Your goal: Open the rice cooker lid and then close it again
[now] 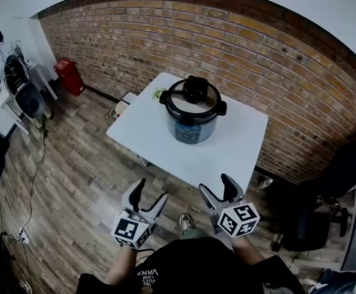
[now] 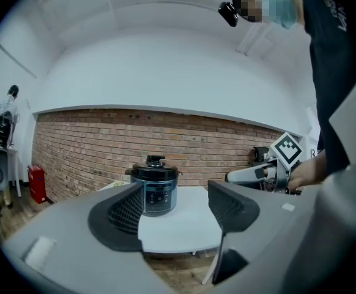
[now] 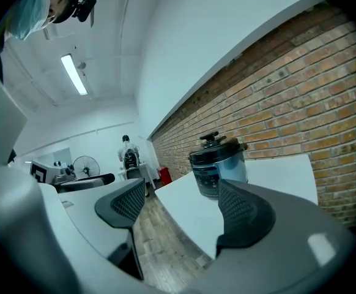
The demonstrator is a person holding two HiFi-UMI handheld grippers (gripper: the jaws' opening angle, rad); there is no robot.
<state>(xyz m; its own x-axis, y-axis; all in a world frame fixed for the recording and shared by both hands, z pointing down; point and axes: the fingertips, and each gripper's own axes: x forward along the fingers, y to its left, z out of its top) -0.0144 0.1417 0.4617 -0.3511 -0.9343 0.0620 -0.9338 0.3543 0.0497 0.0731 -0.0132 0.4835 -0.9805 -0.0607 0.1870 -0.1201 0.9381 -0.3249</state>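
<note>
Progress: nothing started; dark blue-grey rice cooker, black lid shut, on white square table | my left gripper and right gripper: jaws apart, empty, well short of table; opening and closing remain

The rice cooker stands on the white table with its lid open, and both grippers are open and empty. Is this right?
Only the lid is wrong: the head view shows it closed on the rice cooker. The cooker does stand on the white table, and the left gripper and right gripper are open and empty.
</note>
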